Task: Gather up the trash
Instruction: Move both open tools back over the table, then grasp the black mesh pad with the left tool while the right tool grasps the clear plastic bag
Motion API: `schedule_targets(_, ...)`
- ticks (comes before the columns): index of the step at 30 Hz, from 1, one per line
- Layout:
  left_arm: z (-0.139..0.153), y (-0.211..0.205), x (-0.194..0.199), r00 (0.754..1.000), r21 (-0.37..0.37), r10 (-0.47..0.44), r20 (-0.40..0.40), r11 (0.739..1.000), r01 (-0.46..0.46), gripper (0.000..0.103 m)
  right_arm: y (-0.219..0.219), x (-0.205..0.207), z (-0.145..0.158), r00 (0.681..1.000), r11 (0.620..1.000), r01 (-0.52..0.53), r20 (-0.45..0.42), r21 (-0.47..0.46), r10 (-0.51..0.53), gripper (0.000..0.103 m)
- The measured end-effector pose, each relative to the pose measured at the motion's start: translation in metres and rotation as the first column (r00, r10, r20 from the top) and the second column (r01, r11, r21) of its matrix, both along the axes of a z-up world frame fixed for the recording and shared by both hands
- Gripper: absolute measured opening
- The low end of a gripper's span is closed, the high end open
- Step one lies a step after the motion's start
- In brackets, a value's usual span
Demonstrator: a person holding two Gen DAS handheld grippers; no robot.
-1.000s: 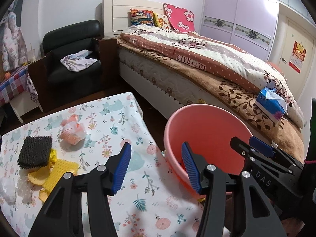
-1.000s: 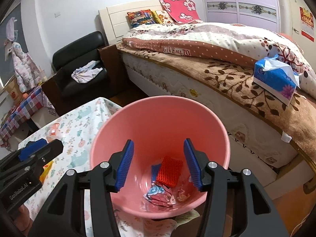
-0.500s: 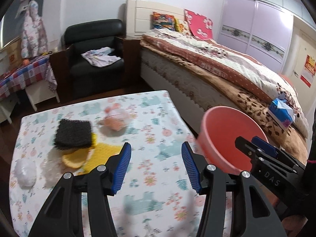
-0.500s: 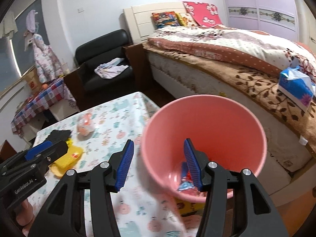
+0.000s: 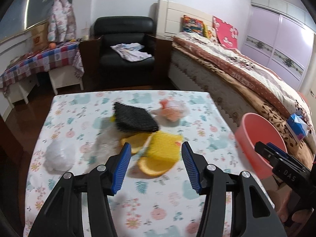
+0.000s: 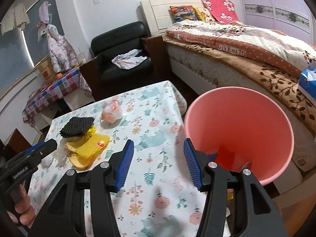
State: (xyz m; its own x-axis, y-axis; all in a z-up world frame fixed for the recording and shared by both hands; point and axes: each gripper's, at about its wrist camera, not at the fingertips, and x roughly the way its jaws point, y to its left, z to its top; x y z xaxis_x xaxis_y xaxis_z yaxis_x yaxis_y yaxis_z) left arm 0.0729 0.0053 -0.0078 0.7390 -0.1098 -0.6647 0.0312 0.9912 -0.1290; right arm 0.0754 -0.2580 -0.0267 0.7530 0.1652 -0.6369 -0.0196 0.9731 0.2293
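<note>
both the left tongs (image 5: pixel 156 158) and the right tongs (image 6: pixel 158 158) are spread wide and hold nothing, hovering over the floral bench (image 5: pixel 207 138). some trash already lies at the bottom of the pink bin (image 6: pixel 246 98) just off the bench's right edge, so the job looks partly done. left on the bench are the black mesh pad (image 5: pixel 134 118), the yellow sponge and orange peels (image 5: pixel 158 154), a pinkish bag (image 5: pixel 171 110) and crumpled clear plastic (image 5: pixel 59 156), the left tongs nearest the yellow pile.
</note>
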Motion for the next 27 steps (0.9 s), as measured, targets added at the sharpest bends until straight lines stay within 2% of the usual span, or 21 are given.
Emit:
schedule_targets(9,-0.006,0.043,0.012,0.995,-0.046,0.09,-0.032,0.995,-0.091,0.052,0.024,0.012,-0.008,0.998,0.998,-0.064,-0.023,0.01,0.064,0.053)
schedule_targets(18,-0.009,0.06,0.053,0.989,-0.123,0.127,-0.081,0.983,-0.136,0.052,0.044,0.035,-0.013,0.991,0.992,-0.126,-0.03,0.012,0.127,0.053)
schedule_targets(22,-0.017,0.062,0.074,0.986,-0.136,0.131,-0.106,0.98,-0.145,0.05,0.053,0.053,-0.015,0.989,0.989,-0.146,-0.033,0.024,0.146,0.053)
schedule_targets(27,-0.027,0.063,0.095,0.985,-0.15,0.118,-0.129,0.979,-0.137,0.041,0.062,0.078,-0.018,0.985,0.985,-0.161,-0.046,0.057,0.164,0.053)
